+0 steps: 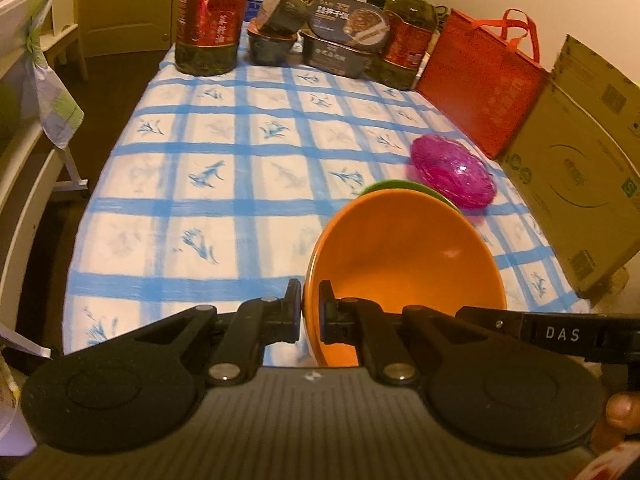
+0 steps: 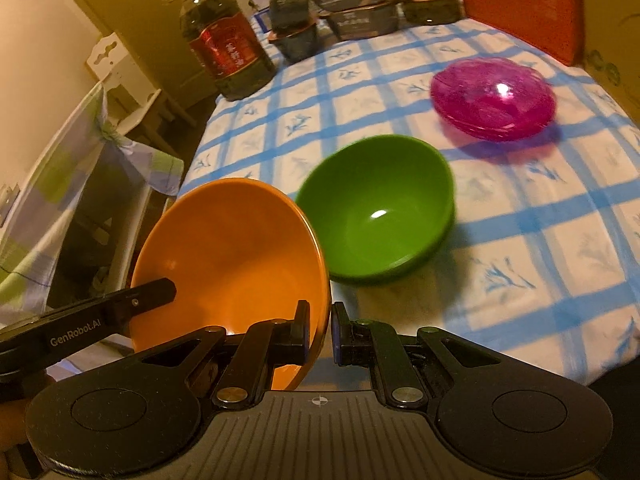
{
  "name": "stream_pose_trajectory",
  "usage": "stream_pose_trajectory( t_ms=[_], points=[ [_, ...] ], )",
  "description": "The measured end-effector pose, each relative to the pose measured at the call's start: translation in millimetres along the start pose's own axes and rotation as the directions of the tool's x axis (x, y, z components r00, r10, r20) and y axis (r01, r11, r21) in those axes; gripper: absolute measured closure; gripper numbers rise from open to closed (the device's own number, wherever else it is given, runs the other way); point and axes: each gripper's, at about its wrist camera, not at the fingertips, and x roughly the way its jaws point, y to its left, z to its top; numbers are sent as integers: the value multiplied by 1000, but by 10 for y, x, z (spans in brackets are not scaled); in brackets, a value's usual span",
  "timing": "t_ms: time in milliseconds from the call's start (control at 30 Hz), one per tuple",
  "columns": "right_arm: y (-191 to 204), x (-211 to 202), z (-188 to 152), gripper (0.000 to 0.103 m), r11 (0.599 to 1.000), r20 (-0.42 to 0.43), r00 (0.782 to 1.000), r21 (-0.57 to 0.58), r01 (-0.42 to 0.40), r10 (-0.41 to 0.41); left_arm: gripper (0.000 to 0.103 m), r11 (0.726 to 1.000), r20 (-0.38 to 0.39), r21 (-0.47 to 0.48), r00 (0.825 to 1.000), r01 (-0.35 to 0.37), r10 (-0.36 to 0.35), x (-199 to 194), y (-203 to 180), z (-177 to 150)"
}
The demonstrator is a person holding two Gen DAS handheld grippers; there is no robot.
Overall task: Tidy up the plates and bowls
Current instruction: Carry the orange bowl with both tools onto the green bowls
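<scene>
Both grippers are clamped on the same smooth orange plastic bowl point(image 1: 404, 264), each on an opposite side of its rim. The left gripper point(image 1: 310, 312) has one finger inside the rim and one outside, pads pressed to the wall; the right gripper point(image 2: 320, 330) pinches the opposite edge in the same way. The bowl is tilted, its opening facing up and away from the cameras, held above the near part of the table covered in a blue-and-white checked cloth point(image 1: 224, 168). Just beyond it a smooth green plastic bowl point(image 2: 378, 210) stands upright on the cloth; in the left wrist view only a sliver of its rim shows behind the orange one. Farther back and to the right sits a translucent magenta ribbed dish point(image 2: 494, 98), apart from the green bowl. At the far end stand two large oil bottles with red labels point(image 1: 212, 16), dark boxed meal tubs point(image 1: 340, 40), a red fabric tote bag point(image 1: 484, 80) and a flat cardboard carton point(image 1: 580, 168).
</scene>
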Motion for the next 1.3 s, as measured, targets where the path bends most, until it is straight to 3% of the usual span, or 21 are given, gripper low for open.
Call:
stream_pose_trajectory(
  t_ms=[300, 600, 967, 1300],
  points=[
    [-193, -220, -2, 93, 999, 35, 999, 35, 6, -7, 96, 999, -1, 23, 1000, 25, -25, 6, -245, -1],
    [-313, -268, 404, 93, 999, 80, 996, 28, 33, -35, 96, 998, -3, 38, 998, 60, -60, 197, -424, 290],
    [-549, 126, 962, 93, 997, 49, 996, -3, 80, -80, 96, 997, -51, 38, 997, 64, -62, 768, -540, 694],
    [-635, 481, 1010, 93, 989, -6, 991, -73, 131, -131, 96, 998, -105, 31, 994, 47, -43, 1126, -507, 660]
  ],
)
